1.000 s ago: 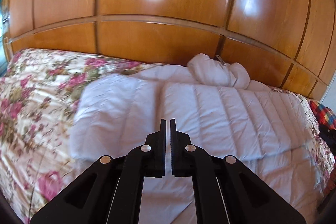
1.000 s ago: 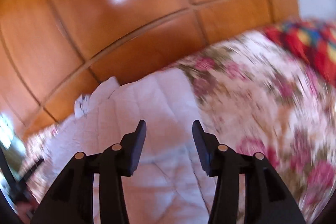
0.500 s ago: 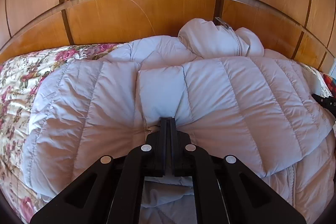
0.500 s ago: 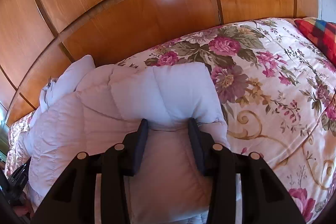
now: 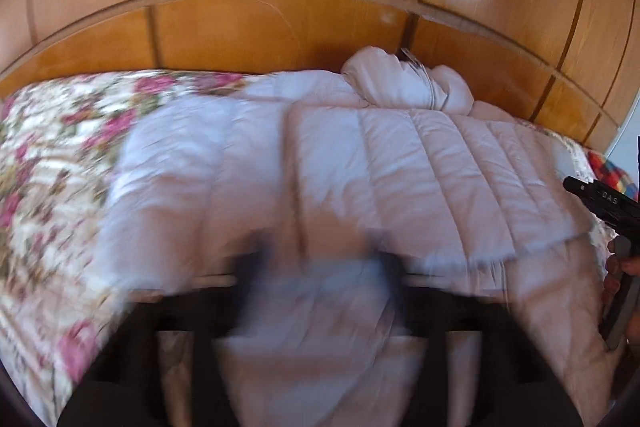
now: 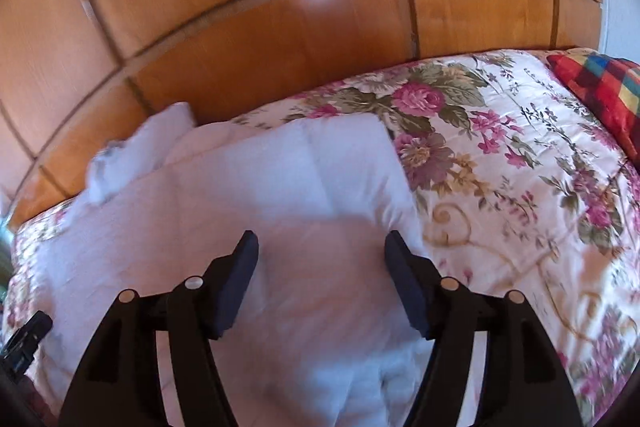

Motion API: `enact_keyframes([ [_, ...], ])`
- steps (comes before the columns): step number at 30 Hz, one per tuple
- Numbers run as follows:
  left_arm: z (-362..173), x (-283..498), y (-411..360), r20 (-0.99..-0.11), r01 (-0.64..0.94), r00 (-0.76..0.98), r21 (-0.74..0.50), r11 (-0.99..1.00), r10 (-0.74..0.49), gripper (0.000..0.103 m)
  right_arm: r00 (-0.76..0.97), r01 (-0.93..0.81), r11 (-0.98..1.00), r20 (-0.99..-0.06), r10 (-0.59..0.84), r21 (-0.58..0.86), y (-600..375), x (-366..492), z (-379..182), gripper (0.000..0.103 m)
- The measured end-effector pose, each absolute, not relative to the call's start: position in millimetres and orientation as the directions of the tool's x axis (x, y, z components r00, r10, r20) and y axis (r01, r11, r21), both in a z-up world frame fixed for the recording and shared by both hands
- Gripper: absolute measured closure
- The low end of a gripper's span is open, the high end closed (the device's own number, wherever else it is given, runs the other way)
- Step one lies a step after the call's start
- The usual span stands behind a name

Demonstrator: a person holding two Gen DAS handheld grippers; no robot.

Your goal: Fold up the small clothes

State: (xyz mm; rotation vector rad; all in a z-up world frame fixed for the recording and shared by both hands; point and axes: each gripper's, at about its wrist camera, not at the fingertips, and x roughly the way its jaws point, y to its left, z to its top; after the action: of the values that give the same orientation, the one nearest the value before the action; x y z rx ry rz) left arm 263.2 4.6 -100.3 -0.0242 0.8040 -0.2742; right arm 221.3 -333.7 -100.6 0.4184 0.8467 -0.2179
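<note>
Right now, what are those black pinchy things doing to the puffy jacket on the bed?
A person is folding a white puffy jacket on a bed with a flowery bedspread, holding a pinching tool in each hand. The left gripper is blurry and its jaws are opening over the jacket. The right gripper is opening too, with jacket fabric below its fingers, not squeezed. Both sleeves look folded across the jacket. A checked cloth lies at the side.

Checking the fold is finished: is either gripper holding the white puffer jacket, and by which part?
Neither: the left gripper and right gripper are opening, pads clear of the jacket.
</note>
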Motion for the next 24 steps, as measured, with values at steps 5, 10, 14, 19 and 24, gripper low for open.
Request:
enact_keyframes([
  [5, -101.3, 222.9, 26.4, -0.727, 0.23, 0.639, -0.129, 0.964, -0.25, 0.023, 0.64, 0.297, 0.908, -0.768, 0.039, 0.294, -316.7, 181.5, -79.6, 0.021],
  [10, -111.6, 193.5, 43.7, -0.762, 0.185, 0.601, -0.158, 0.97, -0.239, 0.02, 0.597, 0.311, 0.912, -0.801, 0.031, 0.267, -306.4, 131.3, -80.4, 0.012],
  [14, -117.5, 165.8, 57.2, -0.757, 0.16, 0.608, -0.181, 0.97, -0.241, 0.017, 0.583, 0.334, 0.899, -0.812, 0.039, 0.283, -309.1, 97.1, -86.6, 0.007],
  [19, -123.8, 132.8, 69.2, -0.749, 0.192, 0.616, -0.158, 0.969, -0.244, 0.017, 0.57, 0.334, 0.89, -0.818, 0.071, 0.31, -319.9, 62.4, -94.4, 0.007],
  [24, -124.3, 112.3, 71.3, -0.75, 0.241, 0.62, -0.095, 0.966, -0.228, 0.017, 0.579, 0.337, 0.878, -0.81, 0.091, 0.34, -336.4, 30.7, -97.3, 0.007],
])
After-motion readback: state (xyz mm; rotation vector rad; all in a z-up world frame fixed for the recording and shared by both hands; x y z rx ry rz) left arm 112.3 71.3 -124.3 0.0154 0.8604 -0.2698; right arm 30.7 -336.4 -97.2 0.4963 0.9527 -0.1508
